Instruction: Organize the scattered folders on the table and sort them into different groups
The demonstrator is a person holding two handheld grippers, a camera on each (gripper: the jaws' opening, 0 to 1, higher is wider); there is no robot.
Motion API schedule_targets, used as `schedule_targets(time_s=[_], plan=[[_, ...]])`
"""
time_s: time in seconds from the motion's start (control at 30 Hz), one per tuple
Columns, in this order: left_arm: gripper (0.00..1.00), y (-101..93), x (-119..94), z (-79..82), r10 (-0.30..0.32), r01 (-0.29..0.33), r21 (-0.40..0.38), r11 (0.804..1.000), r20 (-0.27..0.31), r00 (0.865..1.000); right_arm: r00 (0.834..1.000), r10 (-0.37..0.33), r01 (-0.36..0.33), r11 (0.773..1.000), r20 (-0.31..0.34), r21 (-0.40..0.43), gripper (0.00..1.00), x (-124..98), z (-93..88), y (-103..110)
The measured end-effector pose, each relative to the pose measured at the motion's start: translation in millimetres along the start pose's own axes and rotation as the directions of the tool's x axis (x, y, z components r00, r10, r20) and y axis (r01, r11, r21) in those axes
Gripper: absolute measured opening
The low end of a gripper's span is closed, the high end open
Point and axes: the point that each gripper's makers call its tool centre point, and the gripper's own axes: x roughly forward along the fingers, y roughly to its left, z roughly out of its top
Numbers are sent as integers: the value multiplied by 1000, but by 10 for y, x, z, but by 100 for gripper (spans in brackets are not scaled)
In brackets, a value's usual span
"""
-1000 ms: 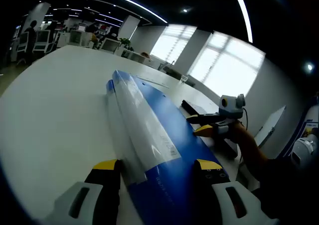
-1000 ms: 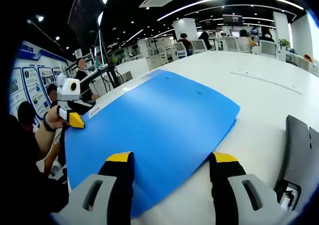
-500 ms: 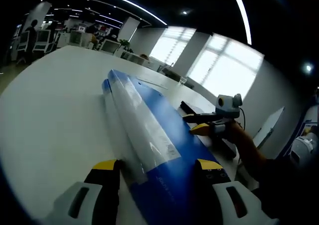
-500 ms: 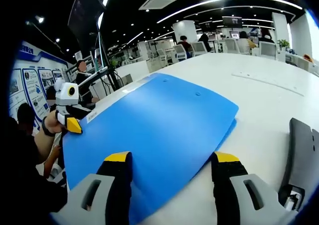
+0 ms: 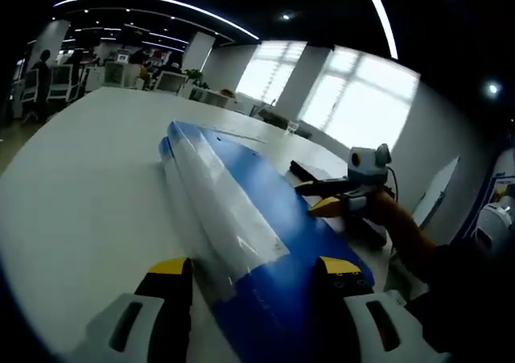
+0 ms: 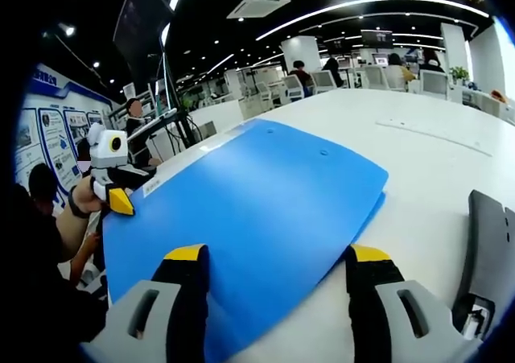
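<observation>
White office table (image 6: 451,162) carries the blue folder (image 6: 249,210) at its near edge, straddled by spread left gripper (image 5: 253,270) and right gripper (image 6: 278,254), neither pinching; handling appears underway, and closing on an edge seems next.

I work at a long white table (image 5: 72,178) in an open office. Bright windows (image 5: 354,101) stand beyond its far edge. Light strips (image 6: 362,5) cross the dark ceiling above desks (image 6: 322,77).

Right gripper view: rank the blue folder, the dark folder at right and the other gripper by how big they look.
1. blue folder
2. dark folder, partly cut off
3. left gripper, farther away, so true size unsure
</observation>
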Motion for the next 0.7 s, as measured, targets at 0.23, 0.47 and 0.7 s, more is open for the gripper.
schedule_targets(time_s=[0.23,0.47,0.7], plan=[[68,14,26,-31,-12,12,-22,1000,2,1000,1000,-6,7,1000,5,-14,72,1,-5,18],[73,-28,55,-43,-15,15,6,1000,1,1000,1000,-4,4,1000,4,-20,73,3,-16,48],[75,-43,62,-50,-13,13,23,1000,-8,1000,1000,-5,5,1000,9,-21,74,10,-20,59]])
